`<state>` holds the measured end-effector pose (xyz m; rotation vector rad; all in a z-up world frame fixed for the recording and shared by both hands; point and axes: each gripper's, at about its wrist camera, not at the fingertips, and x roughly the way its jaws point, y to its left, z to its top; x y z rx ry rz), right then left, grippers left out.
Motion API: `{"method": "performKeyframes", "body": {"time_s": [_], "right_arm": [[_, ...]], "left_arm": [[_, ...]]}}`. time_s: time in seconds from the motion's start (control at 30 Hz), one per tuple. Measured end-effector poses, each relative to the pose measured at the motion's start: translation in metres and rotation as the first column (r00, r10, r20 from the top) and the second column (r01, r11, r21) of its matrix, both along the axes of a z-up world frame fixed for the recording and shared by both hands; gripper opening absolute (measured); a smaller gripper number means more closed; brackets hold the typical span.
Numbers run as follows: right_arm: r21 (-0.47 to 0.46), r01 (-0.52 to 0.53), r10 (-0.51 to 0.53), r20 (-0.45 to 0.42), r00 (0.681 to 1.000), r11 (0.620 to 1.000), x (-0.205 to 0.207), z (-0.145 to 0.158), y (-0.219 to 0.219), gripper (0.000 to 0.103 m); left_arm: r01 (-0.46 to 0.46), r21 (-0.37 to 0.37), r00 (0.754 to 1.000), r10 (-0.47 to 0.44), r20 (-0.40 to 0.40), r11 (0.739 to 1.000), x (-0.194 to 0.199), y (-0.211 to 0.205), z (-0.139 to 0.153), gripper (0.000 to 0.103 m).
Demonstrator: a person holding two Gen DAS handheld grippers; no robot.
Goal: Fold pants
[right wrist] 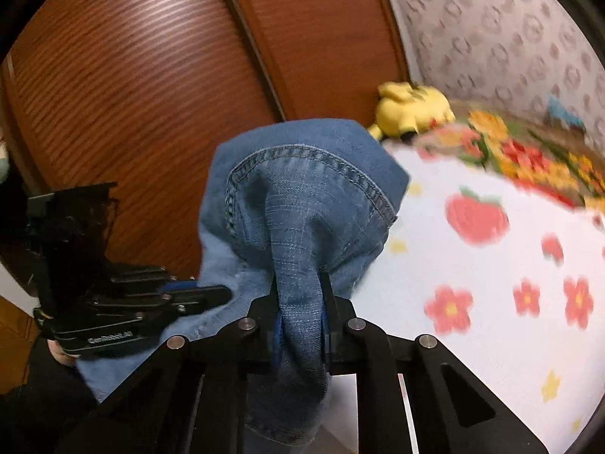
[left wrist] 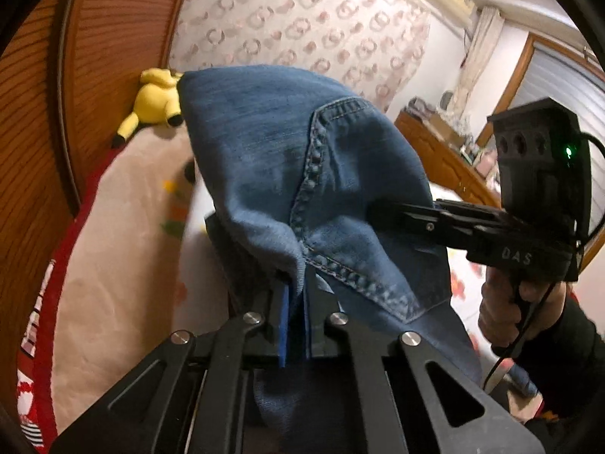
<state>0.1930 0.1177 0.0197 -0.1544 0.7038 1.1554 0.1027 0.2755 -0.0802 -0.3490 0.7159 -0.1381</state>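
The blue denim pants [left wrist: 272, 159] hang bunched between both grippers, lifted above the bed. My left gripper [left wrist: 297, 287] is shut on a hem edge of the pants close to the camera. In that view the right gripper [left wrist: 382, 212] comes in from the right and is shut on the same cloth. In the right wrist view my right gripper [right wrist: 300, 295] is shut on a thick fold of the pants [right wrist: 302, 196]. The left gripper [right wrist: 219, 295] shows at the left, its tips pressed into the denim.
A bed with a white flower-print sheet [right wrist: 472, 283] lies below. A yellow plush toy [left wrist: 155, 102] [right wrist: 412, 109] sits at the bed's far edge against a brown slatted wardrobe [right wrist: 132, 94]. A wooden dresser [left wrist: 446, 159] stands at the right.
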Motion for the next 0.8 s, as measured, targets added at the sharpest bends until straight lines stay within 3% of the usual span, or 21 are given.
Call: {"method": "performKeyframes", "body": {"time_s": [0.37,0.53,0.7,0.8], "right_arm": [[0.098,-0.024,0.017,0.065,0.998,0.995,0.049,0.024,0.029,0.015],[0.120,0.046,-0.048,0.017,0.999,0.992,0.094,0.011,0.031,0.015],[0.032,0.138,-0.136,-0.053,0.989,0.990,0.137,-0.020,0.024,0.019],[-0.038,0.183,-0.185,-0.055,0.981,0.982,0.149,-0.035,0.014,0.033]], "left_arm": [[-0.048,0.051,0.998,0.045,0.049,0.998,0.050,0.042,0.048,0.006],[-0.044,0.089,0.999,0.041,0.036,0.995,0.092,0.048,0.054,0.006],[-0.010,0.141,0.998,0.018,-0.054,0.990,0.138,0.044,0.036,0.006],[0.023,0.169,0.995,-0.005,-0.104,0.985,0.155,0.032,0.019,0.008]]}}
